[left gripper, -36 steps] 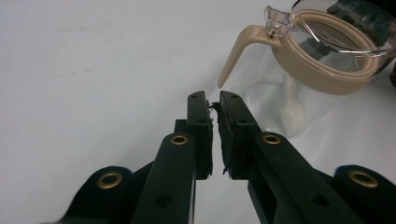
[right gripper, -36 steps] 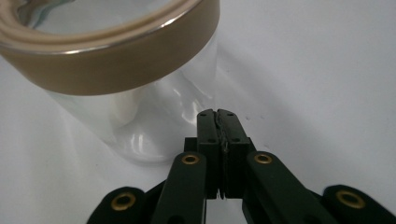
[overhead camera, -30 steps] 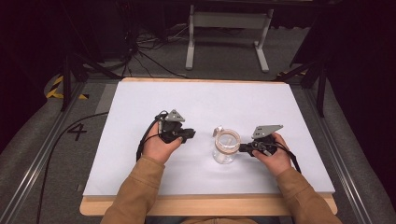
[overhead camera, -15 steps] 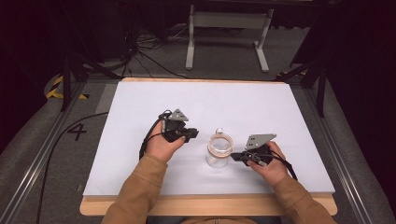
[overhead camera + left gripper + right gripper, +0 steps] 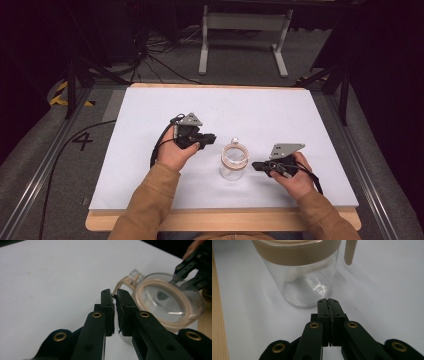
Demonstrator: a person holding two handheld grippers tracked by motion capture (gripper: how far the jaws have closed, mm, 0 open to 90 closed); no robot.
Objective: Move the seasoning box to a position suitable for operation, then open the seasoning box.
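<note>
Since a second ago the right tool [image 5: 260,165] has drawn back near-right off the glass jar [image 5: 233,162], which stands upright mid-surface [image 5: 280,115] between both tools, apparently released; both are pressed closed and empty, the left tool [image 5: 210,139] just left of its rim.

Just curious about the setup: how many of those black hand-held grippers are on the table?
2: the left gripper left of the glass jar, the right gripper at its right.
</note>
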